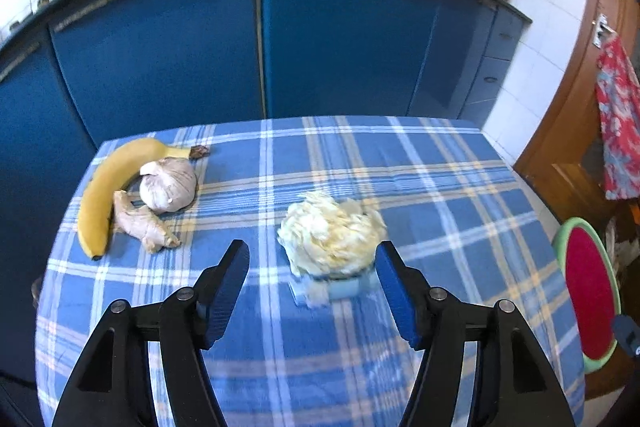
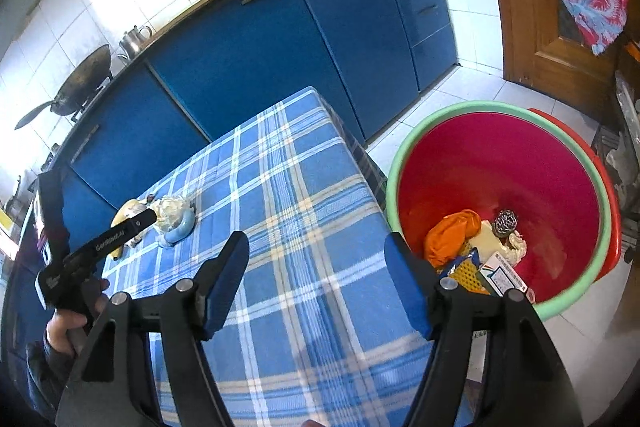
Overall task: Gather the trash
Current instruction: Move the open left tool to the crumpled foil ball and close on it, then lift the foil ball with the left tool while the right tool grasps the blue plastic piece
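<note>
Nearest my left camera is the left gripper (image 1: pixel 312 259), jaws apart and gripping nothing, with the crumpled pale wad (image 1: pixel 330 233) of trash lying just ahead, its right edge against the right blue pad (image 1: pixel 394 287). The wad sits on the checked tablecloth (image 1: pixel 460 187), partly over a light blue piece (image 1: pixel 344 287) I cannot identify. I judge this the reach for the wad, so I would centre it between the pads, lower until they straddle its middle, then close gently since it looks soft and loose. The banana (image 1: pixel 100 195), garlic (image 1: pixel 170 185) and ginger (image 1: pixel 142 221) lie well left and I leave them. My right gripper (image 2: pixel 316 255) is also released and empty, hanging by the red bin (image 2: pixel 500 163) that already holds scraps, beside the table
</note>
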`<state>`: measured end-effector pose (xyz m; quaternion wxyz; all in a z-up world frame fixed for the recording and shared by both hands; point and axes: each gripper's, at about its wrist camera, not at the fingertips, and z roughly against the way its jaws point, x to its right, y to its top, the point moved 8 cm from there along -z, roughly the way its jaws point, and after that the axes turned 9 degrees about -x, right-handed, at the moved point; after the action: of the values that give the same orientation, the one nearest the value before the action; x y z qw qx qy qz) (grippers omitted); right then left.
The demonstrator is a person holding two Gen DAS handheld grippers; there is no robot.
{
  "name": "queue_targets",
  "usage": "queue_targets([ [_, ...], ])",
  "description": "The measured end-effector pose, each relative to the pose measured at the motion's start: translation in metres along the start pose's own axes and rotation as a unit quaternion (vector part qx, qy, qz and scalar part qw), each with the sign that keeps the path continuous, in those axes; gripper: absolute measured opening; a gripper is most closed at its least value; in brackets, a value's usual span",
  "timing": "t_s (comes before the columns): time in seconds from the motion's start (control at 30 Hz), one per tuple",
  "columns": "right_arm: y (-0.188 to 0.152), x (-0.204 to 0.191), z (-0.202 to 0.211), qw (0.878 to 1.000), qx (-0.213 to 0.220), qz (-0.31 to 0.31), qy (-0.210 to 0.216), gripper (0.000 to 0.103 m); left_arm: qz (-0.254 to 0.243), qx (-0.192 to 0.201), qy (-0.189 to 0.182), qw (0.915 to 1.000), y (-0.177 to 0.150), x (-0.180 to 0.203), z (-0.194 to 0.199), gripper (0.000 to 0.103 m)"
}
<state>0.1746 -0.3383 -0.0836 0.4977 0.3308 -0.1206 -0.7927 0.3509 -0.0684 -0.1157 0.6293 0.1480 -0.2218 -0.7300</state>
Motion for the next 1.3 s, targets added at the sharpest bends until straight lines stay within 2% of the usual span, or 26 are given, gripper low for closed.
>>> queue_targets([
  [0.1, 0.003, 0.0, -0.008, 1.0, -0.004, -0.001, -0.004, 0.073, 0.013, -0.014, -0.011, 0.9997, 0.005, -0.005, -0.015, 0.068],
  [0.2, 0.005, 0.002, -0.017, 1.0, -0.01, -0.001, -0.007, 0.073, 0.022, -0.012, -0.027, 0.9993, 0.009, -0.004, -0.022, 0.073],
  [0.5, 0.005, 0.008, -0.037, 1.0, -0.028, -0.006, -0.009, 0.073, 0.024, -0.008, -0.06, 0.9979, 0.019, 0.009, -0.035, 0.073],
  [0.57, 0.005, 0.009, -0.038, 0.999, -0.03, -0.007, -0.009, 0.073, 0.024, -0.007, -0.067, 0.9975, 0.019, 0.013, -0.036, 0.069],
  [0.6, 0.005, 0.009, -0.038, 0.999, -0.031, -0.007, -0.009, 0.073, 0.022, -0.004, -0.076, 0.9969, 0.019, 0.016, -0.036, 0.055],
  [0.8, 0.005, 0.01, -0.036, 1.0, -0.028, -0.007, -0.01, 0.073, 0.02, 0.005, -0.098, 0.995, 0.018, 0.02, -0.028, 0.052],
  [1.03, 0.003, 0.002, -0.033, 1.0, -0.028, 0.001, -0.01, 0.073, 0.017, 0.05, -0.066, 0.9964, 0.014, 0.005, 0.012, 0.052],
  [1.17, 0.001, -0.01, -0.03, 1.0, -0.028, 0.01, -0.003, 0.073, 0.034, 0.061, -0.053, 0.9962, 0.006, -0.015, 0.031, 0.052],
  [1.3, -0.002, -0.03, -0.03, 0.999, -0.029, 0.026, 0.005, 0.073, 0.054, 0.062, -0.019, 0.9964, -0.01, -0.041, 0.043, 0.052],
])
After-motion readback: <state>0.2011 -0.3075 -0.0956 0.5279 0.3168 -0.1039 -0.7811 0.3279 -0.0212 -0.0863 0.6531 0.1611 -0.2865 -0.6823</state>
